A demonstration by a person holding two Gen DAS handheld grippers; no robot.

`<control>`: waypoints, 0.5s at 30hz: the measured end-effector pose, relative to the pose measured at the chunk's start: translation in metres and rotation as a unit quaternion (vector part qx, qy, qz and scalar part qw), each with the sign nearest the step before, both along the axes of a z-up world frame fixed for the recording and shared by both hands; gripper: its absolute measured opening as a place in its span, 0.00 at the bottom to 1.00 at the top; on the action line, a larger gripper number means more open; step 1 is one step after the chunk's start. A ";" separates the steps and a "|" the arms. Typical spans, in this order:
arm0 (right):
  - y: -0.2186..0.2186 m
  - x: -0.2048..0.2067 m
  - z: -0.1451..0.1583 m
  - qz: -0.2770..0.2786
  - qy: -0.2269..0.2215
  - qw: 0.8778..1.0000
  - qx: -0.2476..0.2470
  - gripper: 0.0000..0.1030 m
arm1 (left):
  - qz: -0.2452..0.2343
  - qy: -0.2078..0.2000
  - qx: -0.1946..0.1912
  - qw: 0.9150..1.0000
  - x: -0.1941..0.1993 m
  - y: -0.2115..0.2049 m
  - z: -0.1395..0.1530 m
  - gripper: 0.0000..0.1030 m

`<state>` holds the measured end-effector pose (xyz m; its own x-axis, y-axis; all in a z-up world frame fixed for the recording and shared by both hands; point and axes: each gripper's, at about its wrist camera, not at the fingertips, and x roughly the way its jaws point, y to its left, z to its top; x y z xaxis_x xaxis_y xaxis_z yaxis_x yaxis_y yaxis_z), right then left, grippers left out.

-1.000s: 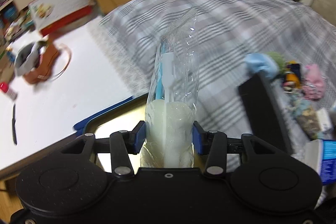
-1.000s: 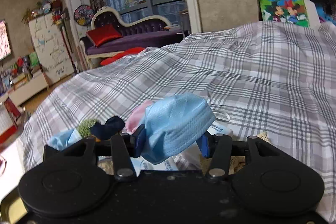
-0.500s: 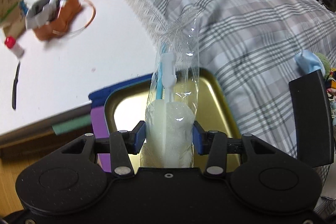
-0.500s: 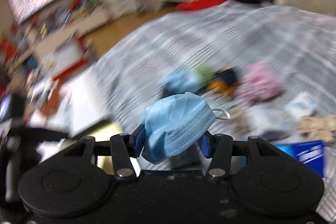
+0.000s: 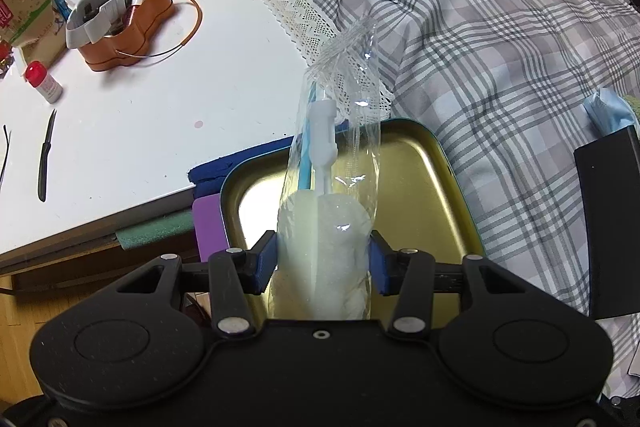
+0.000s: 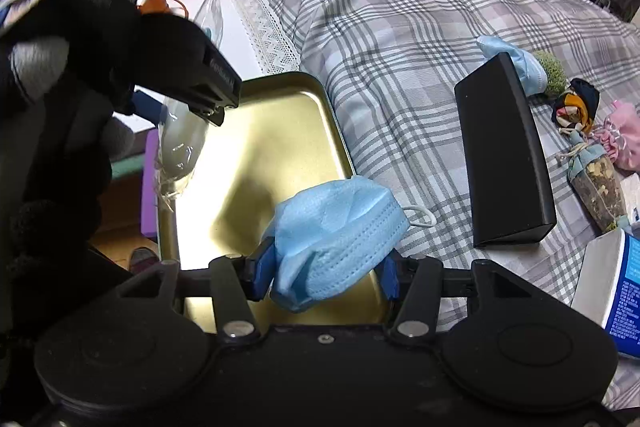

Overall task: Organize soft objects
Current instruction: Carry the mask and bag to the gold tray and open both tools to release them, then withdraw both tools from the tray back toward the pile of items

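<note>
My left gripper holds a clear plastic bag with a white sponge brush inside, upright over the near left part of the gold metal tray. Its blue pads press the bag's white foam, and the jaws are opening slightly. In the right wrist view that bag hangs just above the tray's left rim. My right gripper is shut on a crumpled light blue face mask, held over the near right corner of the tray. The tray's floor is bare.
The tray sits at the edge of a plaid bedspread. A black box lies to its right, then another blue mask, a green knit piece, pink fabric and a sachet. The white table carries a knife and an orange tin.
My right gripper has swung left with the mask, from the pile on the bed to above the tray. The left gripper has sunk toward the tray with the bag.
</note>
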<state>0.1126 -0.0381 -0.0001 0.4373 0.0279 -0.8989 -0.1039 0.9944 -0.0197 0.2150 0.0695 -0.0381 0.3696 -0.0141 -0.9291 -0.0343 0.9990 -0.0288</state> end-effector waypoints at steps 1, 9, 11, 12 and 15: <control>0.002 0.001 0.000 0.001 -0.001 1.000 -0.003 0.50 | 0.000 0.001 0.000 1.000 0.000 0.000 -0.001 0.47; 0.015 0.000 -0.003 0.008 0.003 1.000 -0.018 0.69 | 0.000 -0.008 0.010 1.000 -0.001 -0.001 0.002 0.66; 0.016 -0.001 -0.004 0.008 0.004 1.000 -0.022 0.69 | 0.000 -0.005 0.008 1.000 0.000 0.000 0.000 0.66; 0.016 -0.001 -0.004 0.009 0.005 1.000 -0.024 0.69 | 0.001 -0.002 0.007 1.000 0.000 0.000 -0.001 0.66; 0.015 -0.001 -0.006 0.007 0.010 1.000 -0.024 0.69 | 0.001 0.002 0.007 1.000 0.001 0.000 -0.002 0.66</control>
